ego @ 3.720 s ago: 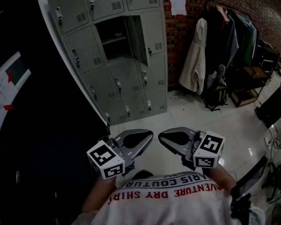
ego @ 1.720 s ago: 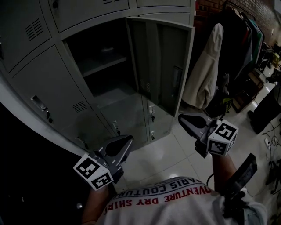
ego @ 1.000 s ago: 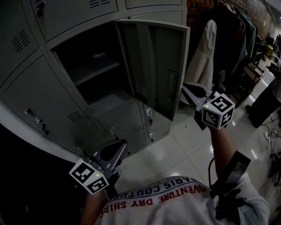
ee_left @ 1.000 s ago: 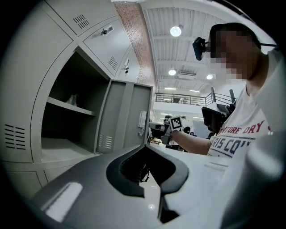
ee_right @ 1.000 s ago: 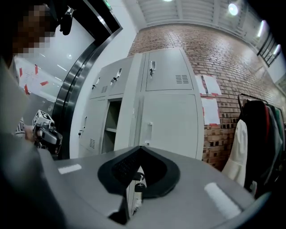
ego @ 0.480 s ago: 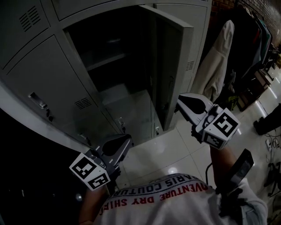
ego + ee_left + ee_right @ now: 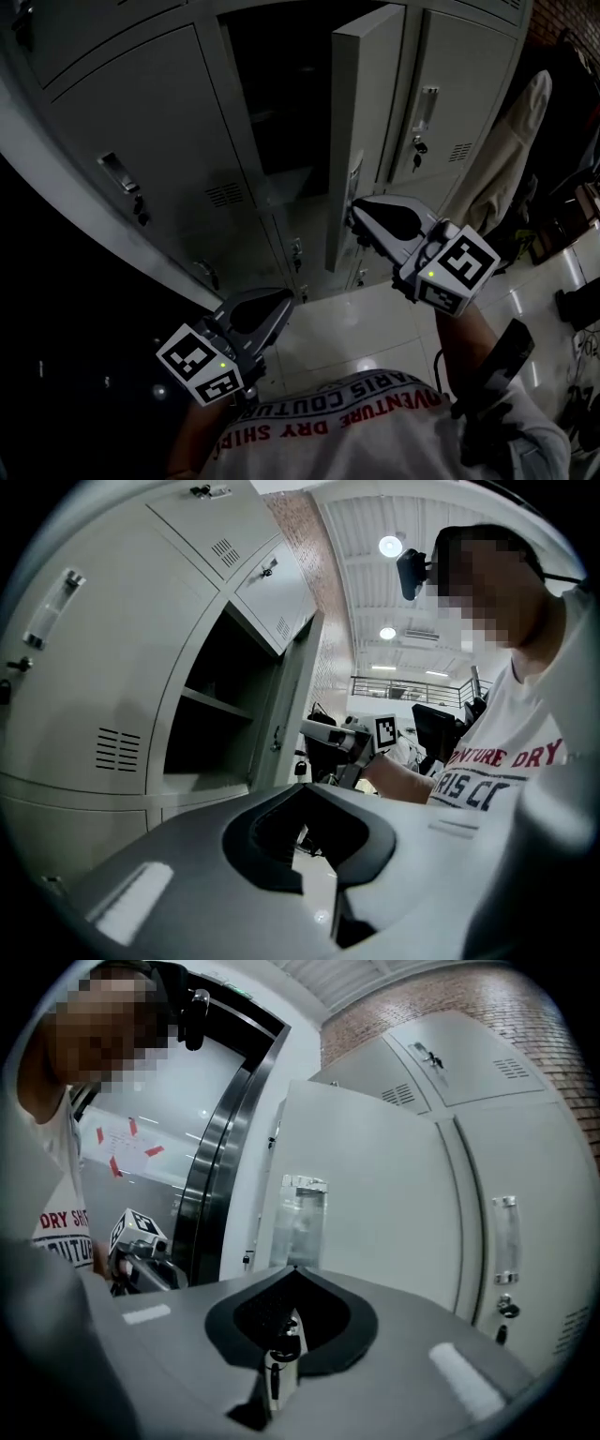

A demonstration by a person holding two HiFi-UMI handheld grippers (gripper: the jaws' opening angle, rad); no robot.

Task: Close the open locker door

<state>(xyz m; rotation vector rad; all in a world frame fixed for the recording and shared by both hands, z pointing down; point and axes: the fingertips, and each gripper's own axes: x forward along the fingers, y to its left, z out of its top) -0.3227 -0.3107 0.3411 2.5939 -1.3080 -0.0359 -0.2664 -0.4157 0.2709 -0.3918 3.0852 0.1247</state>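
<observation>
The grey locker door (image 7: 366, 103) stands partly open, seen almost edge-on in the head view, with the dark compartment (image 7: 281, 103) to its left. My right gripper (image 7: 354, 208) is shut and empty, its tip against the door's outer face near the lock. In the right gripper view the door (image 7: 375, 1194) fills the frame just beyond that gripper (image 7: 292, 1269), with its label holder (image 7: 298, 1218) above the tip. My left gripper (image 7: 286, 298) hangs low and shut, apart from the lockers. From the left gripper (image 7: 309, 787) the door (image 7: 295, 700) shows ajar.
Closed lockers (image 7: 141, 141) surround the open one; the neighbour on the right (image 7: 459, 84) has a handle and lock. A pale coat (image 7: 502, 159) hangs at the right. Glossy floor tiles (image 7: 375, 328) lie below. A dark glass door frame (image 7: 220, 1157) stands behind.
The view has closed in on the lockers. My right gripper rose and moved left onto the door's outer face, and the door has swung partway toward the opening. The left gripper stayed low.
</observation>
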